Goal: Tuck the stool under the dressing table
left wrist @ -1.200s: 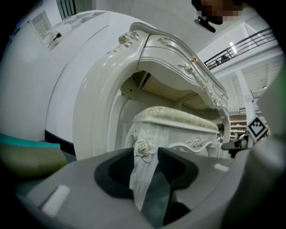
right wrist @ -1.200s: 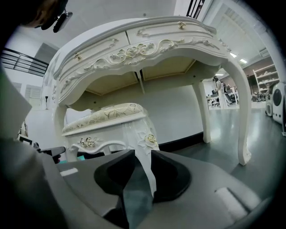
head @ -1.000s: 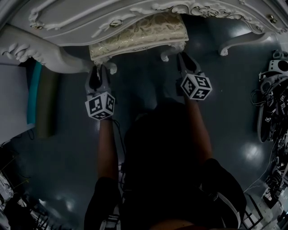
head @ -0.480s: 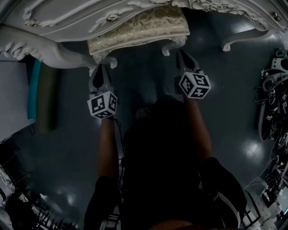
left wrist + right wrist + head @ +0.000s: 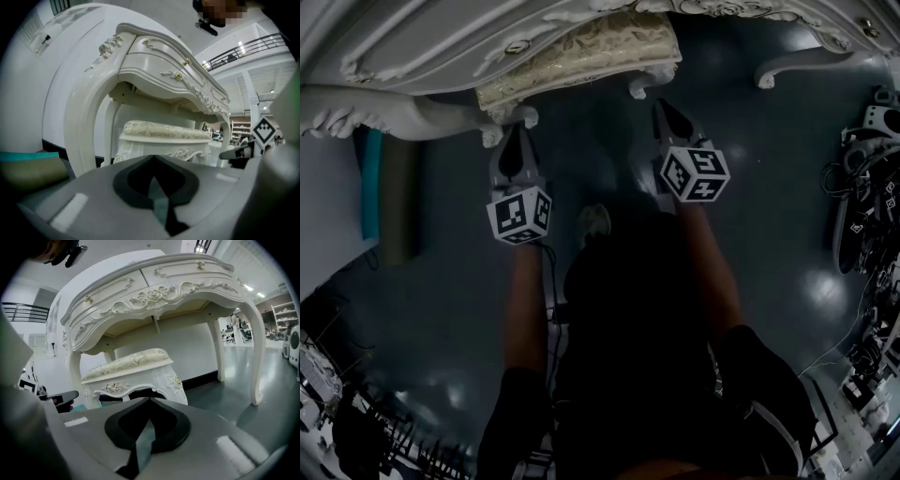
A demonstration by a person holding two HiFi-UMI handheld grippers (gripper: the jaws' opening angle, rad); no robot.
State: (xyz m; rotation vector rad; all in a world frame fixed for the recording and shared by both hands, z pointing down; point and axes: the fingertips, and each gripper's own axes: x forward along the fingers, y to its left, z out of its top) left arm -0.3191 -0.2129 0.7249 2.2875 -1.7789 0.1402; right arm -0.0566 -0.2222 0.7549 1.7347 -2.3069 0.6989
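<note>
A: Where do we see the stool (image 5: 581, 56)?

B: In the head view it is at top centre. Its cream, leaf-patterned cushion lies mostly beneath the front edge of the white carved dressing table (image 5: 441, 37). Only the near edge of the seat and two scrolled front feet stick out over the dark glossy floor (image 5: 769, 206).

A: And from the gripper views?

B: In the right gripper view we see it upright under the tabletop. It is between the curved legs and closer to the leg on the left of that frame. The left gripper view shows it from the side, behind the table's big arched leg.

A: How do our tools stand?

B: Both sets of jaws are pressed together with nothing between them. The left gripper (image 5: 514, 139) points up the frame at the stool's left foot, just short of it. The right gripper (image 5: 664, 111) sits just below the right foot. We see a gap there, so neither appears to touch the stool.

A: Anything around them?

B: Each gripper carries its marker cube (image 5: 518, 214) just above our forearms, at mid-frame. At the left edge a teal and olive panel (image 5: 375, 183) stands near the table's leg. We cannot tell what it is. Cables and equipment (image 5: 867, 187) crowd the right edge, well apart from the stool.
</note>
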